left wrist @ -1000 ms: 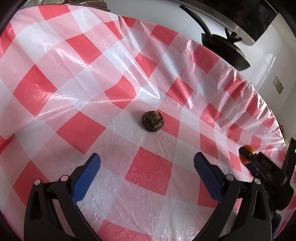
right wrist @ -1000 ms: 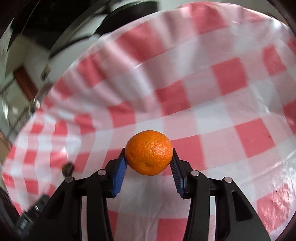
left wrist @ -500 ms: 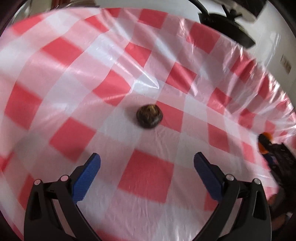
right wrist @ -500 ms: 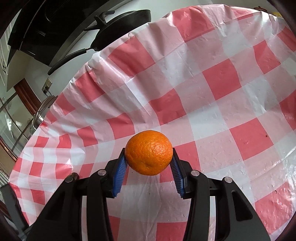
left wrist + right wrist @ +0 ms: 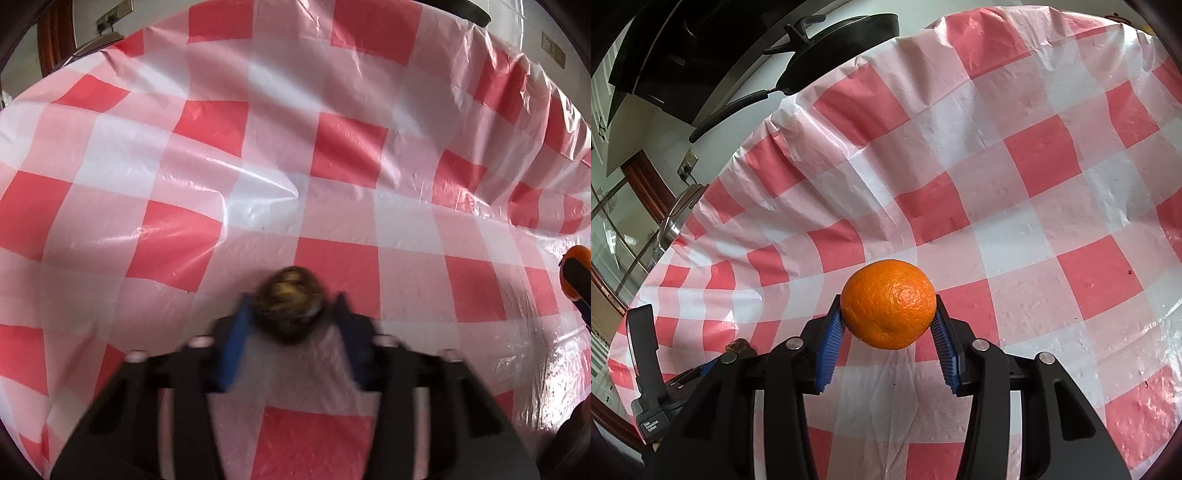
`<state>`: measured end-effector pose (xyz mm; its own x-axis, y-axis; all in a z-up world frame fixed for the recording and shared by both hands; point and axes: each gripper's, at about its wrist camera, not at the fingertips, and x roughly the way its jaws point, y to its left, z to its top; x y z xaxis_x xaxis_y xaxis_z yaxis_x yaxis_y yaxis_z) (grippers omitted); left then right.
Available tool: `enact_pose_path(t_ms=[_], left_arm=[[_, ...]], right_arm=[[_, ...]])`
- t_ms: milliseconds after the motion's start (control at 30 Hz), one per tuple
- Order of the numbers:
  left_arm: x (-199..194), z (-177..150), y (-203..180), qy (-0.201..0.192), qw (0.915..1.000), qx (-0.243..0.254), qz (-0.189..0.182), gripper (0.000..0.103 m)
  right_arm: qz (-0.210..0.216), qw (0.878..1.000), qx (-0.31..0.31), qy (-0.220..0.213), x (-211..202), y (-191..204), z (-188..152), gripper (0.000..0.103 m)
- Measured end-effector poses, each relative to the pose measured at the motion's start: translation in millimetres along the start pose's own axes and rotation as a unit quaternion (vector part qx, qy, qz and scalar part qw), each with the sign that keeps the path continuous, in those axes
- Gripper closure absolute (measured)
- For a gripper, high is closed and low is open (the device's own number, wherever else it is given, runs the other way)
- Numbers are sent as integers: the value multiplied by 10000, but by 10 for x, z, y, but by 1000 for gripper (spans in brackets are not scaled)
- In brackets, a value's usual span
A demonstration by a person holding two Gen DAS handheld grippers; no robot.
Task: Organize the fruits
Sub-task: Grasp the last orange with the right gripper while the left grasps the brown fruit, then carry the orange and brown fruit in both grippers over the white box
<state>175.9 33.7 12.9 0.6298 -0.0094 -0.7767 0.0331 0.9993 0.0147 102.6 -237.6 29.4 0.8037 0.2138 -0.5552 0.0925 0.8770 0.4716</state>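
Red-and-white checked plastic cloth (image 5: 236, 177) covers the table. L gripper (image 5: 291, 317) has just been closing; its blue pads (image 5: 232, 350) now sit either side of a dark brown, round, rough-skinned fruit (image 5: 290, 302), w/ pads looking pressed on it, tho the shot's blurred. R gripper (image 5: 888, 325) pinches a round orange citrus fruit (image 5: 888, 302) between ribbed blue pads, clear of the cloth. Black frying pan (image 5: 831, 40) far beyond R gripper, off the cloth's edge.

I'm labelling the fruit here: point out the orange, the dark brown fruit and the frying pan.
orange (image 5: 888, 303), right wrist view, middle of peel.
dark brown fruit (image 5: 287, 300), left wrist view, its blurred top.
frying pan (image 5: 846, 40), right wrist view, pan's side wall.
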Motion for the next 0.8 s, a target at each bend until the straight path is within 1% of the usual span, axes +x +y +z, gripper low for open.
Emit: enact_pose_path(t_ms=[100,267,300,400,467,567,633,800], left_arm=[[-77,-52,1,-78,10000,-26,-51,63],[-483,-389,-97,-420,9989,-200,7,63],[-573,-476,-112,-461,9985,-278,-25,63],[-743,-598,-126,-529,9973,-484,-147,63],[-779,-666,-60,-534,9964,-633,-204,63],[-697,-630,-75,-458,9954,-769,-338,63],[-672,-619,-10,-395,9942,-892,-453,63],[-649,-593,-27,-413,9941,-861,-514,63]], right_arm=[[7,10000,4,-3,-3,-2,0,57],[7,10000,-2,7,7,1,1,57],[7,10000,-3,9,7,1,0,57],[3,10000,-1,10,7,1,0,57],[0,10000,-2,20,11,2,-2,57],[2,10000,-2,20,11,2,-1,57],[-5,10000,-3,24,12,3,-4,57],[-1,10000,4,15,8,7,-7,57]])
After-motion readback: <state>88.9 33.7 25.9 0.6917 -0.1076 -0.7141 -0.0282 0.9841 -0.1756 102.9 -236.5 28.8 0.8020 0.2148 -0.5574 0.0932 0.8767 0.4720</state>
